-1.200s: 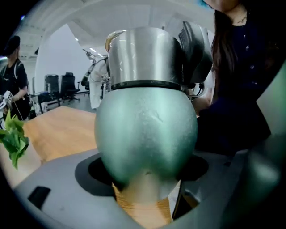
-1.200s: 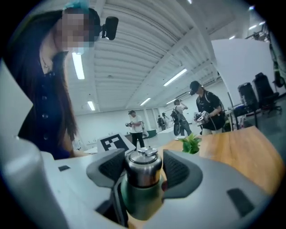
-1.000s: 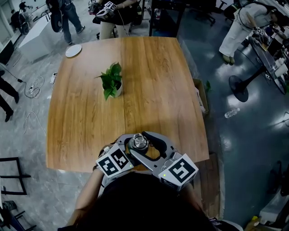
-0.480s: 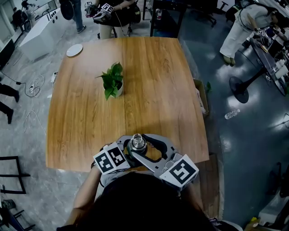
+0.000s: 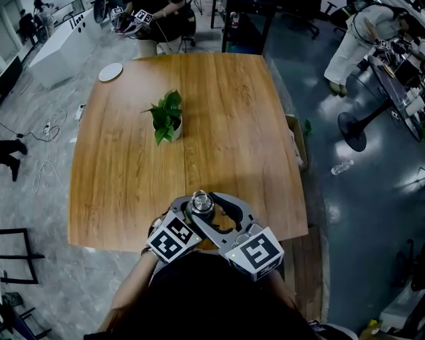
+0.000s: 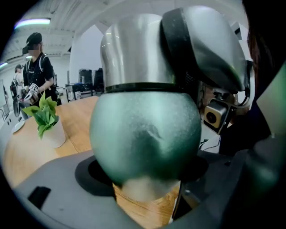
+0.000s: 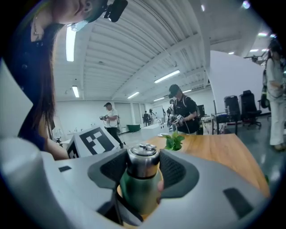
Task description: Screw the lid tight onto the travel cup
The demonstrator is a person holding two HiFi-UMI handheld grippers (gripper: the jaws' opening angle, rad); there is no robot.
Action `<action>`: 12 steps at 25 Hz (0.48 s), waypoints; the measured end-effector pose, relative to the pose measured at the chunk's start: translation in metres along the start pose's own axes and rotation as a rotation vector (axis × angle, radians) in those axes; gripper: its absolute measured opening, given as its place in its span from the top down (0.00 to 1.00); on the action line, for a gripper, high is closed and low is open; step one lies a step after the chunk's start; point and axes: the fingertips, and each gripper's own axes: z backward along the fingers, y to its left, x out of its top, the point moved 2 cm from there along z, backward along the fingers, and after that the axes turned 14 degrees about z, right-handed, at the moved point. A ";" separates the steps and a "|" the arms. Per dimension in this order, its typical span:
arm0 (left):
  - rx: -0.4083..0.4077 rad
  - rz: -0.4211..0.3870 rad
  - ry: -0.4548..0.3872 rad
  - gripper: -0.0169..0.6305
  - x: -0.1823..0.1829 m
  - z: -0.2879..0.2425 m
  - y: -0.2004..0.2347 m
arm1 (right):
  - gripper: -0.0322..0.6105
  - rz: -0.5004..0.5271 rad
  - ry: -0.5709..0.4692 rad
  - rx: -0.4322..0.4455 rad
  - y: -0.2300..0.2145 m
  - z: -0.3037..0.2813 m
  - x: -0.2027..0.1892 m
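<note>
The travel cup stands upright between both grippers over the table's near edge. Its green body (image 6: 145,134) fills the left gripper view, with the steel lid (image 6: 134,53) on top. My left gripper (image 6: 145,181) is shut on the lower body. My right gripper (image 7: 143,166) comes from the right; its jaws have just been closing and its black pads (image 7: 175,172) now press on both sides of the lid (image 7: 143,162). In the head view the lid (image 5: 200,201) shows between the right gripper (image 5: 203,199) and the left gripper (image 5: 190,215).
A small potted plant (image 5: 166,118) stands mid-table on the wooden table (image 5: 226,119). A white dish (image 5: 109,72) lies at the far left corner. People stand beyond the far edge (image 5: 156,20). The cup sits close to the table's near edge.
My left gripper's marker cube has shifted a little right and rolled. The right gripper's cube has edged left, and its jaws look tighter round the lid. The cup stays in place.
</note>
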 end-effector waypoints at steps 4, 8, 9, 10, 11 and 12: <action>0.044 -0.009 -0.010 0.35 0.003 0.000 0.004 | 0.58 -0.011 -0.002 -0.008 -0.003 0.001 -0.001; 0.080 0.060 -0.023 0.35 -0.004 0.000 0.016 | 0.58 0.008 -0.004 -0.027 -0.005 0.001 -0.001; 0.087 0.077 -0.028 0.35 -0.005 0.002 0.020 | 0.58 0.010 -0.015 -0.041 -0.007 0.003 0.001; 0.094 0.086 -0.034 0.35 -0.006 0.005 0.023 | 0.58 0.006 -0.027 -0.062 -0.011 0.005 0.003; 0.101 0.089 -0.041 0.35 -0.007 0.008 0.026 | 0.58 -0.005 -0.031 -0.092 -0.017 0.009 0.004; 0.110 0.089 -0.050 0.35 -0.007 0.011 0.028 | 0.58 -0.021 -0.028 -0.130 -0.025 0.012 0.003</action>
